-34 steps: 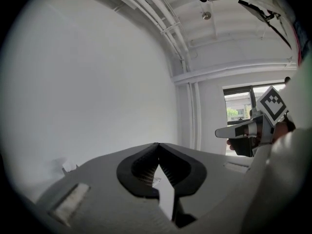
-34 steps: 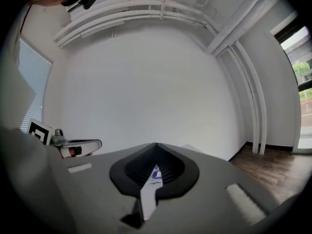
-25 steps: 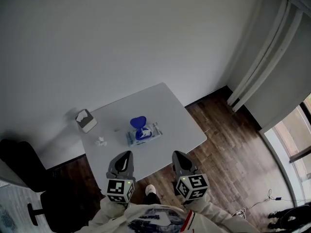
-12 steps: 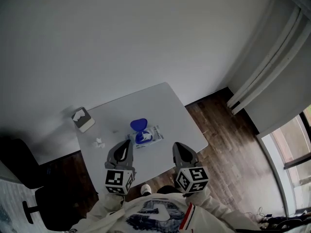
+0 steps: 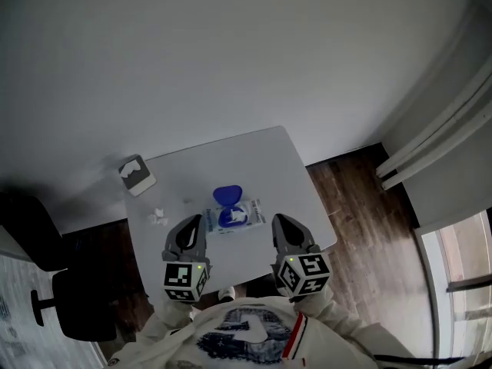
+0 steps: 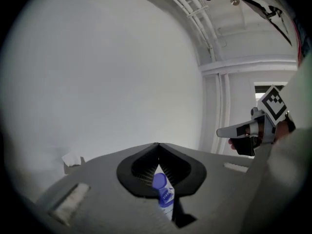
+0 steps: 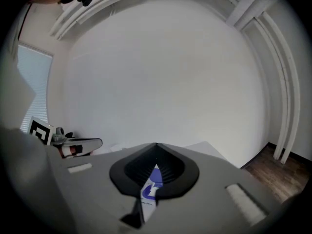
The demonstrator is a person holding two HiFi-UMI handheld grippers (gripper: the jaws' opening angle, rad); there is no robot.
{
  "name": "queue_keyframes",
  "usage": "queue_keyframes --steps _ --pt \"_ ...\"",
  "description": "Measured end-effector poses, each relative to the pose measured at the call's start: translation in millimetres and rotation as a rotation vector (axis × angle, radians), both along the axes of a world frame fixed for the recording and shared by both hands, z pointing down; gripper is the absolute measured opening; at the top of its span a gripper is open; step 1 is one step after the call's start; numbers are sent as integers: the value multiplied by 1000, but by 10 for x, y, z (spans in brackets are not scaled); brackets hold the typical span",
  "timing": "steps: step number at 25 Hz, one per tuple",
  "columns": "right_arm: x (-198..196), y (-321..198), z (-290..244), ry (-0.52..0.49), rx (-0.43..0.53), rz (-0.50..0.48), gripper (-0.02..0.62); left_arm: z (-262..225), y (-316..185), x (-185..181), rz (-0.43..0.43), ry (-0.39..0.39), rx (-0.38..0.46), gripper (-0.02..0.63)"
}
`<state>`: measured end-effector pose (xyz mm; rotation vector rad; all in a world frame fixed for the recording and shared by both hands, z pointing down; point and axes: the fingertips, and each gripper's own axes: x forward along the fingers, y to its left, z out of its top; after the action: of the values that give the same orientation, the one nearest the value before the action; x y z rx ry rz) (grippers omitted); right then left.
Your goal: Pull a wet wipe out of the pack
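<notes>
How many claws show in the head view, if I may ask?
2: left claw just left of the wipe pack, right claw just right of it, both shut.

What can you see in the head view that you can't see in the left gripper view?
Only the head view shows the black chair, the wooden floor and the little crumpled wipe on the table. Only the left gripper view shows the ribbed inside of the left claw, which is shut with nothing in it. Both show the wipes pack with its blue lid up, the tissue box and the right claw.
</notes>
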<state>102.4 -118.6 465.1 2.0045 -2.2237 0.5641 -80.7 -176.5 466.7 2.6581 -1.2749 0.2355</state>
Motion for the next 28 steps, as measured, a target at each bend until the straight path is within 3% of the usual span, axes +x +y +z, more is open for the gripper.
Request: queue_keyframes --steps 15,28 --pt "557 -852 264 -71 -47 -201 5 92 -457 506 -188 -73 -30 5" --pt "720 -1087 484 -128 -91 -324 6 185 -445 702 -294 -133 -62 5"
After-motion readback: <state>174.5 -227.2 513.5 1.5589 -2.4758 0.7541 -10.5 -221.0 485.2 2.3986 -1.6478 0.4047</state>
